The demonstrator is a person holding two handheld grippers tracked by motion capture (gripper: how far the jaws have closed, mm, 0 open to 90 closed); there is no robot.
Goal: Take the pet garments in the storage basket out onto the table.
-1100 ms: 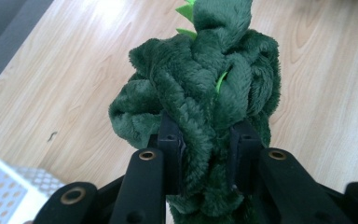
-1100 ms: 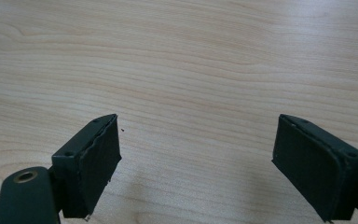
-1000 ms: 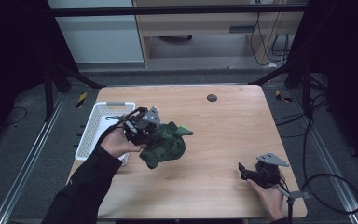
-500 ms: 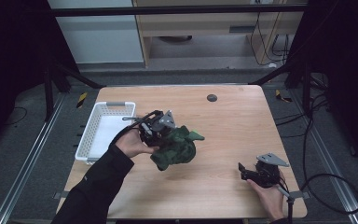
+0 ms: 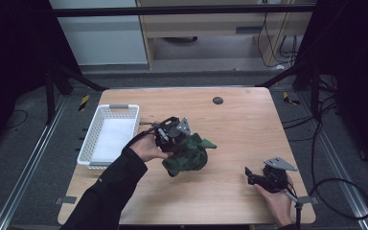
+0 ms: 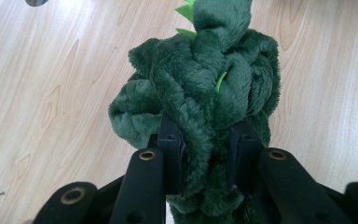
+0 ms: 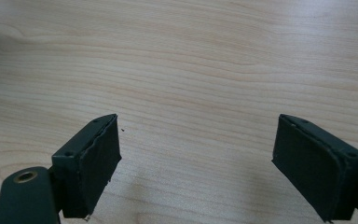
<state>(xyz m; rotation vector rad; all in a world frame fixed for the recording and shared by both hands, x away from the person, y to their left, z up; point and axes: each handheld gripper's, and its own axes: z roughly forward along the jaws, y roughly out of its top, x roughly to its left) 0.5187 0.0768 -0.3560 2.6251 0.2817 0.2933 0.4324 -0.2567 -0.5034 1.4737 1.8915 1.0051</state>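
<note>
Overhead, saw the left gripper (image 5: 178, 139) near the middle of the wooden surface (image 5: 239, 124), fingers clamped on a dark green plush toy (image 5: 188, 154). Toy bunched up between and just beyond those fingers, its lower part close over the surface; could not tell whether touching. White basket (image 5: 92, 155) well off on the hand side of the left fingers, at the surface's edge. Small dark round mark (image 5: 217, 100) far beyond the toy, toward the far edge. Right gripper (image 5: 250, 176) low near the near edge, well apart from the toy, fingers pointing toward it across bare wood. Grey three-cornered plate on top, a cable trailing off behind.

Next, from the left gripper view: two black fingers (image 6: 170, 144) pressed tight into the plush toy (image 6: 200, 88), a thick fold of green fur squeezed between them and bulging out to both sides and ahead. Bright green felt spikes (image 6: 184, 10) at the far end of the toy, beyond the fingertips. Pale wood of the surface (image 6: 51, 84) beneath and to either side.

Lastly, from the right gripper view: both fingers (image 7: 91, 158) spread wide apart, gripping nothing. Grain of the surface (image 7: 191, 70) between them and ahead of them, close under the tips.
</note>
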